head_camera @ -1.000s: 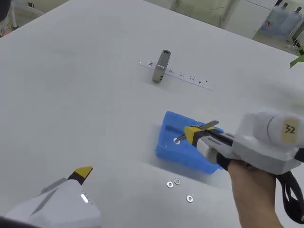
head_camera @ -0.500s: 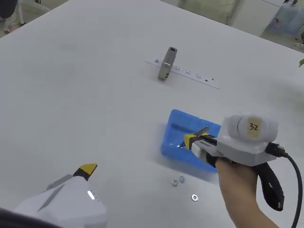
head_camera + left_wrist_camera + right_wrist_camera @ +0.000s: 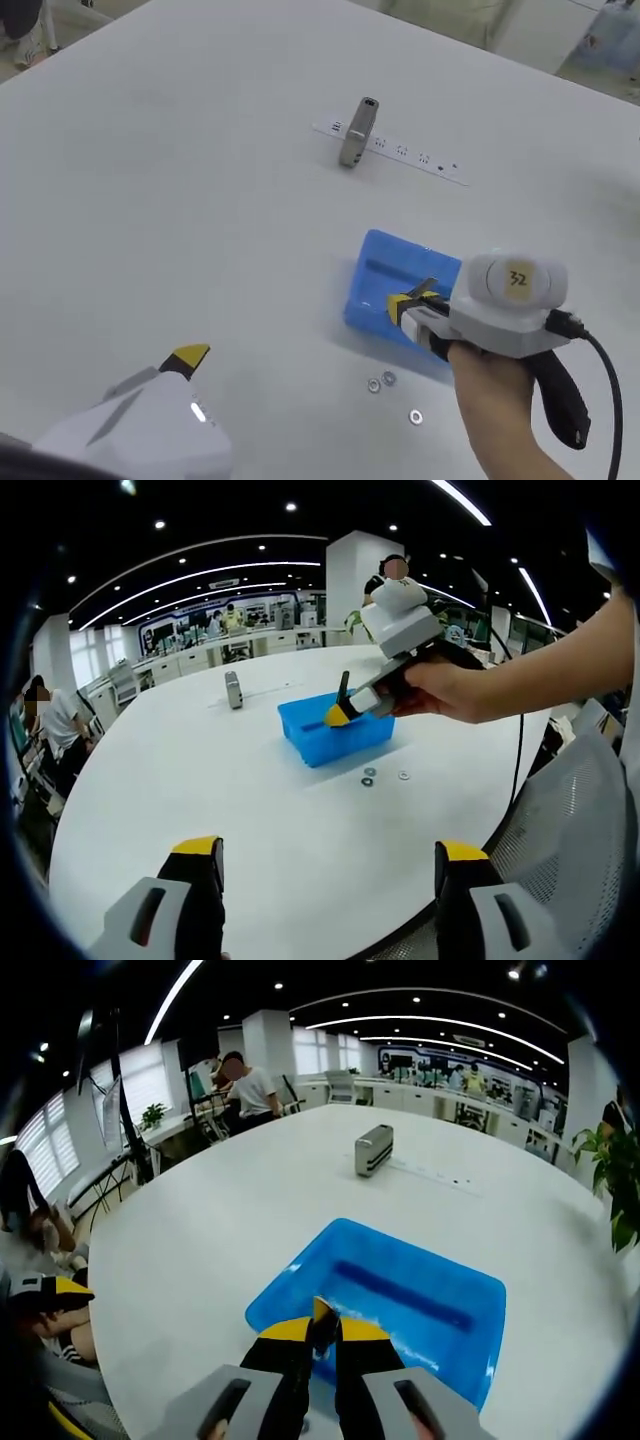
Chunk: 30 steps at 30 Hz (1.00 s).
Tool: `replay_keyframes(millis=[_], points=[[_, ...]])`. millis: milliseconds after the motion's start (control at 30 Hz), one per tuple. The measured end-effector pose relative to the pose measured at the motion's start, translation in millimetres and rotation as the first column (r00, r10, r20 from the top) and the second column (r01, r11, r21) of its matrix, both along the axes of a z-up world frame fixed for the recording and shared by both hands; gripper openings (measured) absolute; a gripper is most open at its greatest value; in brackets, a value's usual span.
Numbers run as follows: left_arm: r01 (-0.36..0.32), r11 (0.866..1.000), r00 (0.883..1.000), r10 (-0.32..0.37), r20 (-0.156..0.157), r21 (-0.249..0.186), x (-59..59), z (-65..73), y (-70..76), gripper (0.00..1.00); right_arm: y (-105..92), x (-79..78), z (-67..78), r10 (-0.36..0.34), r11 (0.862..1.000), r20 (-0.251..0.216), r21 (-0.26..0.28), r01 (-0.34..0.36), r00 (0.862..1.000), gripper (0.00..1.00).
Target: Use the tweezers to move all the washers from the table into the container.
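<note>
A broad white worktop [image 3: 180, 200] stands in an open, brightly lit hall, with desks and people at the far edges.

The right hand-held gripper [image 3: 405, 303] has its jaws pressed together on a pair of tweezers [image 3: 424, 289], whose dark tips stick out past the yellow jaw ends. Whether the tips carry anything cannot be told. Directly below and ahead of this hand-held gripper sits the blue container [image 3: 390, 265], a shallow open tray, so the tweezers hang over its near half.

Behind the hand-held gripper, on the person's side of the container, three washers lie flat on the worktop. Two of them [image 3: 374, 385] [image 3: 388, 378] are just beside each other, and the third [image 3: 415, 416] lies a little apart, nearer the wrist. Well beyond the container stand a grey metal block [image 3: 357, 132] and a white power strip [image 3: 400, 152].

The left hand-held gripper [image 3: 330, 848] hovers far off to the other side, its jaws spread and holding nothing.

The washers look thin, hard, light and slick, and they lie flush with the surface, so they probably skate away under a sideways push. The surest hold is likely one tweezer tip through the hole and the other outside the ring. The paired ones are best taken one at a time.
</note>
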State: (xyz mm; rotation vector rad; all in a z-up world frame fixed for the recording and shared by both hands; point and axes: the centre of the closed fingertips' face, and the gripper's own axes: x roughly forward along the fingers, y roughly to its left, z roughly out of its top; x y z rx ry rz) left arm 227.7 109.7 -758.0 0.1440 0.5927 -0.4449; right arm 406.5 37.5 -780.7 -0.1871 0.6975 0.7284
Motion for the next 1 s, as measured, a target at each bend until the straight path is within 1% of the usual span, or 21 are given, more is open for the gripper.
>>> replay_keyframes(millis=[133, 167, 267, 467, 633, 700, 733, 767, 867, 900, 1000], points=[[0.002, 1.0, 1.0, -0.002, -0.001, 0.002, 0.0, -0.4, -0.1, 0.88, 0.4, 2.0, 0.3, -0.006, 1.0, -0.002, 0.005, 0.006, 1.0, 0.04], [0.003, 1.0, 1.0, -0.003, -0.003, 0.003, -0.2, -0.7, -0.1, 0.88, 0.4, 3.5, 0.2, -0.005, 1.0, 0.004, 0.0, 0.005, 1.0, 0.04], [0.004, 1.0, 1.0, -0.004, -0.001, 0.007, -0.2, -0.8, 0.1, 0.88, 2.3, 6.2, 0.0, -0.005, 1.0, 0.006, 0.001, 0.005, 1.0, 0.04], [0.004, 1.0, 1.0, -0.004, -0.002, 0.006, -0.1, -1.0, 0.1, 0.88, 2.8, 7.0, 0.2, -0.001, 1.0, 0.017, -0.006, 0.001, 1.0, 0.04], [0.007, 1.0, 1.0, -0.007, -0.003, 0.011, -0.4, -1.7, 0.2, 0.88, -0.6, 6.0, 0.4, -0.015, 1.0, 0.005, 0.005, 0.015, 1.0, 0.05], [0.008, 1.0, 1.0, -0.008, -0.003, 0.011, -0.5, -1.8, 0.0, 0.88, -3.3, 5.8, 4.8, -0.027, 1.0, 0.007, 0.015, 0.026, 1.0, 0.05], [0.008, 1.0, 1.0, -0.008, -0.002, 0.012, -0.4, -1.8, 0.3, 0.88, -2.6, 4.5, 8.0, -0.033, 0.999, -0.002, 0.038, 0.033, 0.999, 0.05], [0.008, 1.0, 1.0, -0.008, -0.002, 0.013, -0.4, -1.8, 0.3, 0.88, -4.5, 3.7, 13.4, -0.044, 0.998, 0.0, 0.055, 0.043, 0.999, 0.05], [0.01, 1.0, 1.0, -0.01, -0.002, 0.013, -0.5, -1.8, -0.1, 0.88, -9.7, 0.2, 25.6, -0.052, 0.996, 0.014, 0.068, 0.051, 0.999, 0.05], [0.01, 1.0, 1.0, -0.01, -0.001, 0.013, -0.5, -1.6, -0.1, 0.88, -11.2, -1.4, 31.5, -0.054, 0.995, 0.018, 0.084, 0.052, 0.998, 0.05], [0.01, 1.0, 1.0, -0.01, 0.001, 0.012, -0.3, -1.2, -0.1, 0.88, -14.3, -6.9, 45.1, -0.049, 0.993, 0.029, 0.108, 0.046, 0.998, 0.04]])
